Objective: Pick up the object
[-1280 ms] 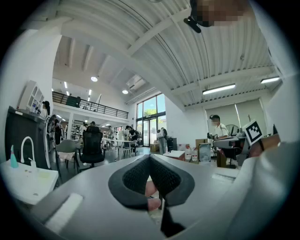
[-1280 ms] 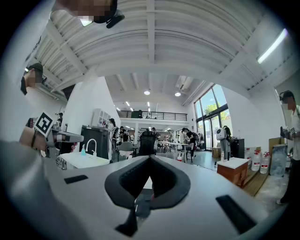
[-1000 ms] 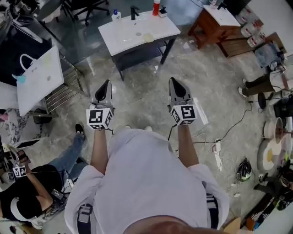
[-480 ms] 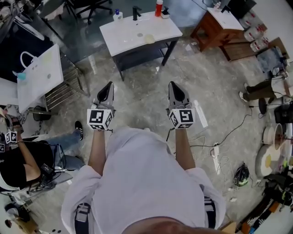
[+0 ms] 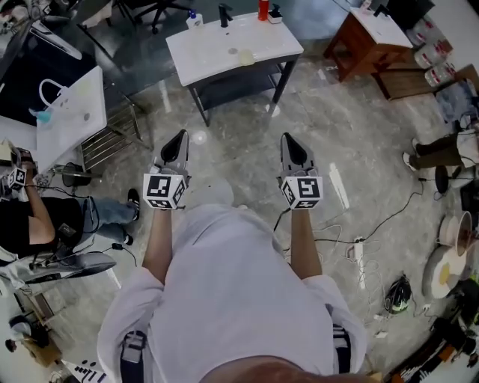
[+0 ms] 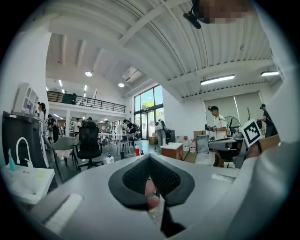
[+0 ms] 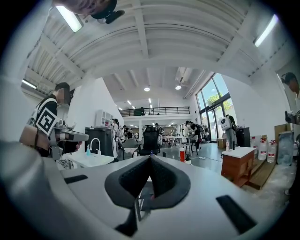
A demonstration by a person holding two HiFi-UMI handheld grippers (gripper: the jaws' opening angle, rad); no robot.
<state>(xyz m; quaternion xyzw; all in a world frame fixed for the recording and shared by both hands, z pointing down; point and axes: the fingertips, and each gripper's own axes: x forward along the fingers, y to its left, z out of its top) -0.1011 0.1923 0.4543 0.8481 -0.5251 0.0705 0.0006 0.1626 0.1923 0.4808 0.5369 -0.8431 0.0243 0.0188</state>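
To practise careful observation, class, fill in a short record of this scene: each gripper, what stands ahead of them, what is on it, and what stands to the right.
left gripper: shut, empty, pointing towards the sink table
right gripper: shut, empty, pointing the same way
sink table: white, ahead of both grippers, apart from them
on the table: red bottle, black tap
to the right: wooden cabinet
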